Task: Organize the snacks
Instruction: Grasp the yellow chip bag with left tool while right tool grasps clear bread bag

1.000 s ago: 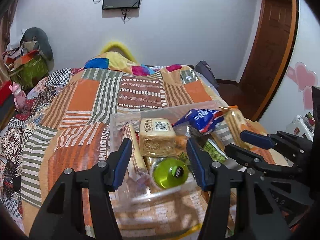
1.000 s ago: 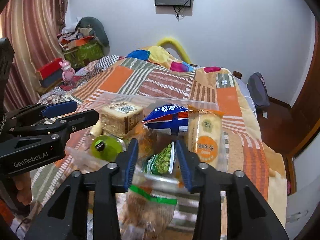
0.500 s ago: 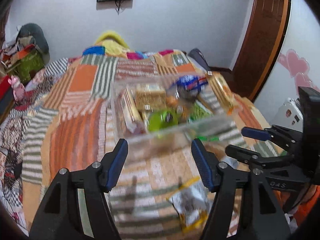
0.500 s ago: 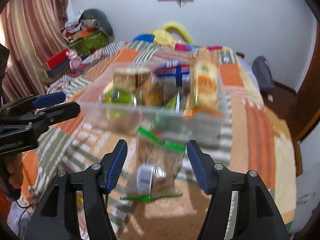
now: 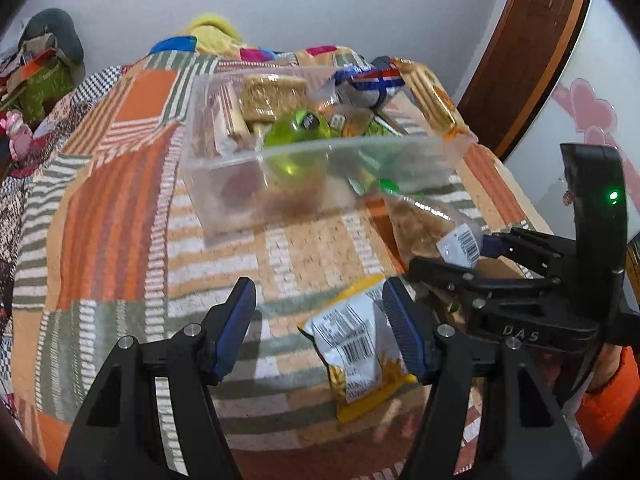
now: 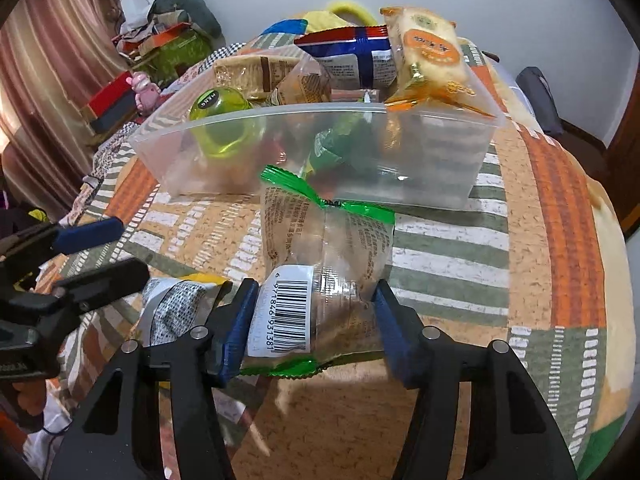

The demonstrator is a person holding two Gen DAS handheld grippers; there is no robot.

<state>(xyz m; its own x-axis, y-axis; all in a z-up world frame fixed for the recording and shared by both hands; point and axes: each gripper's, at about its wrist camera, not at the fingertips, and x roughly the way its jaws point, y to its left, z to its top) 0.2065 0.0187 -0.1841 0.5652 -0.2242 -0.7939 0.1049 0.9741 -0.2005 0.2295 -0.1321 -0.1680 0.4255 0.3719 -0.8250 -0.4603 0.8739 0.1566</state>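
Observation:
A clear plastic bin [image 5: 320,184] [image 6: 440,152] full of snacks stands on the patchwork bed: a green jelly cup [image 5: 298,130], a blue packet [image 6: 352,56], an orange-labelled cake pack [image 6: 430,52] and others. A clear snack bag with green ends [image 6: 328,256] [image 5: 424,224] lies in front of the bin, its near end between the open fingers of my right gripper [image 6: 314,320]. A yellow and white snack packet [image 5: 360,352] [image 6: 172,308] lies on the bed between the open fingers of my left gripper [image 5: 320,332].
The bed edge falls off on the right [image 6: 608,280]. A brown door [image 5: 532,52] and a white wall with pink hearts [image 5: 592,112] stand to the right. Clutter, boxes and a pink toy [image 6: 144,92] sit at the left by the curtain.
Both grippers have pulled back from the bin and dropped lower. The right gripper has opened wider and now straddles the green-ended bag; the left now straddles the yellow packet.

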